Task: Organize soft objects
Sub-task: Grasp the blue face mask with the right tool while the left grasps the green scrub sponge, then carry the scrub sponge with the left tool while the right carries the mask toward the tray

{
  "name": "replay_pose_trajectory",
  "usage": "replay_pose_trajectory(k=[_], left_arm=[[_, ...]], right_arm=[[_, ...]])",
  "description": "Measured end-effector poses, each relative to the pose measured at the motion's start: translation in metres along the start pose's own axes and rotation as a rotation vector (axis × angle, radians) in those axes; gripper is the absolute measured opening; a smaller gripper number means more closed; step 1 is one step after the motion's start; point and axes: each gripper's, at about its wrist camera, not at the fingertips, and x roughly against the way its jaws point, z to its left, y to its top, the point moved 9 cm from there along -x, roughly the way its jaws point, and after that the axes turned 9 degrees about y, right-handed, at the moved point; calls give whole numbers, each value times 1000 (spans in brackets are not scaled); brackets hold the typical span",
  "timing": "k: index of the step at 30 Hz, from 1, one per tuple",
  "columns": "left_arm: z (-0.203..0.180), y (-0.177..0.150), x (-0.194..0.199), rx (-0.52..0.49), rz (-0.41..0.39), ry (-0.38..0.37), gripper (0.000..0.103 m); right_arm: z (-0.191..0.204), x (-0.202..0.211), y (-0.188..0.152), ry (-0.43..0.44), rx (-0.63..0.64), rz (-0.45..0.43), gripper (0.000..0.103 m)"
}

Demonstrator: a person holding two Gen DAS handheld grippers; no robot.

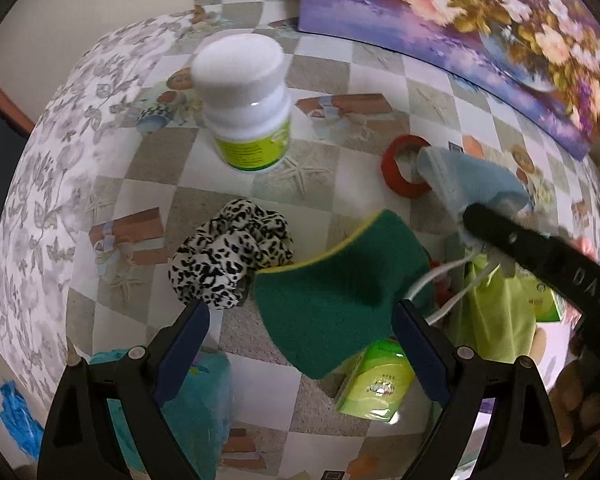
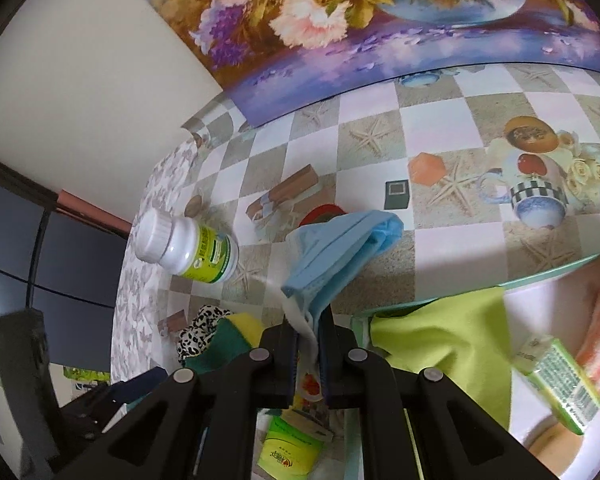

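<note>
right gripper (image 2: 309, 344) is pinched tight on the blue face mask (image 2: 340, 248), which hangs mid-frame over the checkered table (image 2: 452, 120); it's light and floppy, so grabbing the bunched edge near the ear loops looks safest, though it'll probably swing; left gripper (image 1: 300, 320) is spread wide, with the green sponge (image 1: 332, 292) between its fingers, looking loose rather than held; squishy, any edge works; leopard scrunchie (image 1: 228, 252) sits just left of it; pill bottle (image 1: 248, 100) upper-left could tip; room's tight lower right by the lime cloth (image 2: 440, 344).
</note>
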Motion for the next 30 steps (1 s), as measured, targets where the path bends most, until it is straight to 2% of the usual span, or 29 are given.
replay_pose_trajectory(k=[4,10,18,24,29,30], left_arm=[[-8,-1,3,-50,-21,12,93],[-23,-7,-5,-148,-3,31,93],[-39,-16,-11,-288,-14,94,93],[-34,-9,-22,-262,-33,140,93],[-30,0,-28,-194,-50,107,91],[-29,1,-30,-180,-48,101,88]], right_arm=[[-1,8,4,3,-2,-10,9],[-6,20,8,10,-18,-27,9],[-10,34,11,11,-23,-38,9],[-11,43,13,10,-20,-45,9],[-8,55,15,13,-6,-59,9],[-7,57,16,13,-2,-61,9]])
